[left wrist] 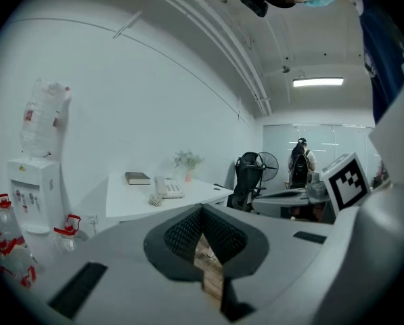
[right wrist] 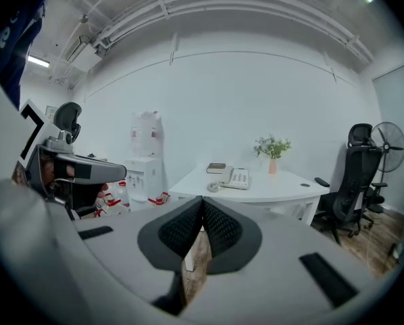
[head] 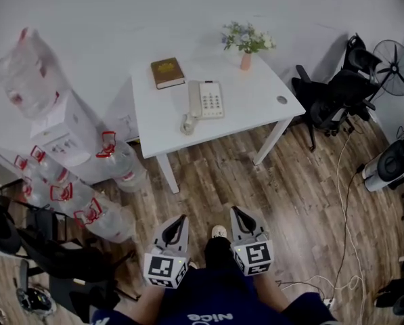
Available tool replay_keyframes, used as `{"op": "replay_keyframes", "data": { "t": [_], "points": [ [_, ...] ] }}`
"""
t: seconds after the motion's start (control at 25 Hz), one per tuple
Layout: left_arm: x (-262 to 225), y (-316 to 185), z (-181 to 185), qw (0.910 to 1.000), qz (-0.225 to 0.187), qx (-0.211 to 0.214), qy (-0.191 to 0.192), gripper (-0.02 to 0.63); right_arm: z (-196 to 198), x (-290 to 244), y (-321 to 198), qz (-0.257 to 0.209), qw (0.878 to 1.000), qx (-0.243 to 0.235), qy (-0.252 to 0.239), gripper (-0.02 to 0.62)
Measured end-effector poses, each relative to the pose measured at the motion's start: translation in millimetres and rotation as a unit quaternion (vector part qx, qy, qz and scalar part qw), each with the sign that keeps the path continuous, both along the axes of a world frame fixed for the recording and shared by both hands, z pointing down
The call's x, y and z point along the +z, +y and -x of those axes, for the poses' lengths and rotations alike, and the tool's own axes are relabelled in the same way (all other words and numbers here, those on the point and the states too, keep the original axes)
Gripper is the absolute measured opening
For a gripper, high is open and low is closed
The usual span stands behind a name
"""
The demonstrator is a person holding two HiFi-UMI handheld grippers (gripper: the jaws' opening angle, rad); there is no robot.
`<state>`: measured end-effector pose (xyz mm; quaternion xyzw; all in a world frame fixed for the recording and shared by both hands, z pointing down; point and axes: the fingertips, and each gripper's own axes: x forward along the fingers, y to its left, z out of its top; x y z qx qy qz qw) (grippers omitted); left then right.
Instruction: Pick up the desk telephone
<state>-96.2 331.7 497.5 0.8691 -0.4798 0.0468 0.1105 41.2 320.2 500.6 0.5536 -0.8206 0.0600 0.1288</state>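
Note:
A white desk telephone (head: 205, 101) lies on the white table (head: 256, 97), handset on its left side with the coiled cord (head: 187, 124) hanging toward the front edge. The telephone (left wrist: 166, 188) shows far off in the left gripper view, and the telephone (right wrist: 237, 177) also shows far off in the right gripper view. My left gripper (head: 182, 219) and right gripper (head: 235, 211) are both shut and empty, held side by side over the wooden floor well short of the table. Both point toward it.
A brown book (head: 167, 72) and a small vase of flowers (head: 246, 44) also sit on the table. A water dispenser (head: 66, 131) and several water bottles (head: 86, 205) crowd the left. Black office chairs (head: 333, 93), a fan (head: 394, 67) and floor cables (head: 344, 202) are at the right.

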Motion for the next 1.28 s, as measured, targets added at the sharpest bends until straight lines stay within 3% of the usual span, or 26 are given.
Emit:
{"op": "replay_keyframes", "data": {
  "t": [0.4,0.8,1.28],
  "points": [
    [-5.9,-90.7,-33.6,0.9989,0.006,-0.047,-0.003,0.015,-30.7,-1.2,-102.4,-0.004,0.999,-0.038,-0.008,0.021],
    [-8.2,-146.4,-73.0,0.9960,0.010,-0.088,0.005,0.016,-59.6,-8.2,-171.6,-0.011,0.996,-0.088,0.000,0.021],
    [5.3,-189.5,-98.5,0.9967,0.036,-0.073,0.007,0.017,-83.9,4.9,-201.4,0.014,0.997,-0.069,-0.011,0.023]
  ]
}}
